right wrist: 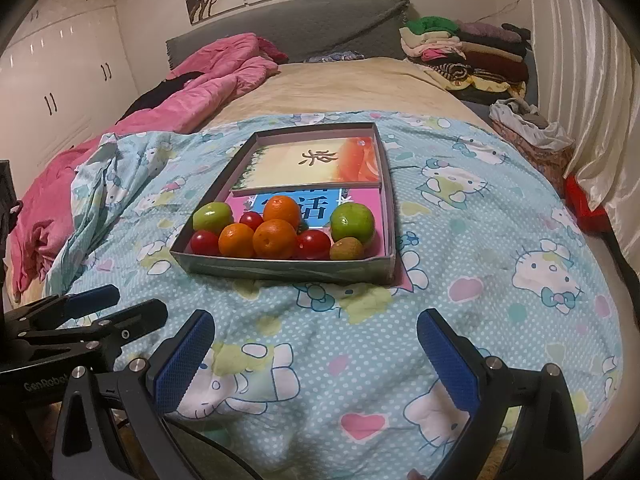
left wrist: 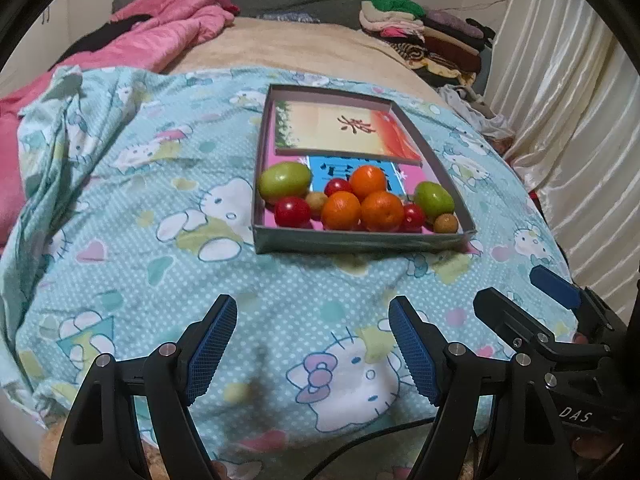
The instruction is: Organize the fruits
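All the fruits (left wrist: 352,200) lie bunched at the near end of a shallow box (left wrist: 360,240) in mid-frame: oranges in the middle, green ones at either side. That fits either a finished sort or a waiting heap. Both grippers, left gripper (left wrist: 312,348) and right gripper (right wrist: 316,360), hover with fingers spread, empty, over a patterned sheet (right wrist: 460,320) on a bed (right wrist: 340,80); curtains hang at right.

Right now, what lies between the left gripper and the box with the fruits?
Only bare patterned bedsheet lies between the open left gripper and the box; the left wrist view shows this.

"DAS" on right hand-held gripper (left wrist: 556,300); "GenRobot" on left hand-held gripper (right wrist: 108,304); "活" on blue card (right wrist: 316,204).
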The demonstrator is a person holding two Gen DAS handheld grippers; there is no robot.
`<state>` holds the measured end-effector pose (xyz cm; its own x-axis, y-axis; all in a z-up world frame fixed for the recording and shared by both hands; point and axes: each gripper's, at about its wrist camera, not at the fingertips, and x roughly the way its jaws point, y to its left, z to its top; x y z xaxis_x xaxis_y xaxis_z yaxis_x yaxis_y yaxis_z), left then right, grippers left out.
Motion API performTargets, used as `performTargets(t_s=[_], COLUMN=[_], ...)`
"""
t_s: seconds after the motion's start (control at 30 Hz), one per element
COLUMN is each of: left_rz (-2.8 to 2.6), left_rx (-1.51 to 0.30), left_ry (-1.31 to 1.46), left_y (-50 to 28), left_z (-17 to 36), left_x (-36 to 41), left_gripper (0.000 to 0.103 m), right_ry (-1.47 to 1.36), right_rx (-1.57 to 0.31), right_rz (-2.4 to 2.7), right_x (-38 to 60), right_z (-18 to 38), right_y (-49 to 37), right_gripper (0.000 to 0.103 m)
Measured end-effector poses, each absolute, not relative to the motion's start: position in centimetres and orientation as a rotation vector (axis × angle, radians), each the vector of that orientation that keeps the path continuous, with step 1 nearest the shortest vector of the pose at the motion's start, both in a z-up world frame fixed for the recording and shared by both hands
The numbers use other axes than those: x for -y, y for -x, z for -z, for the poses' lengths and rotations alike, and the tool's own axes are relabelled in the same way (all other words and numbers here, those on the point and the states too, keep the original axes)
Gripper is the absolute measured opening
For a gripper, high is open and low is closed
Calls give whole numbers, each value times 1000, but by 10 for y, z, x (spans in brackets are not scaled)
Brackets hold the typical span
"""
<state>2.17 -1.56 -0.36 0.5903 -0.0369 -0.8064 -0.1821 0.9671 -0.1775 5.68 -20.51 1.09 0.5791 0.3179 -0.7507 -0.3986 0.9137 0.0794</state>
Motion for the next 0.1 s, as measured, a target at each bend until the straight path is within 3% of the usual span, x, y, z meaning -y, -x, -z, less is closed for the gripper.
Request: performTargets(t_s=[0.1], left_rz=[-119], left_rx=[-918], left_ry=[250], left_y=[-22], left_z=[2], left_x=[12], left_gripper=[79], right_ry=[85], right_rx=[-863], right_rz=[-416], right_x=[208], right_z=[-10], right_y=[-59], right_gripper=[102])
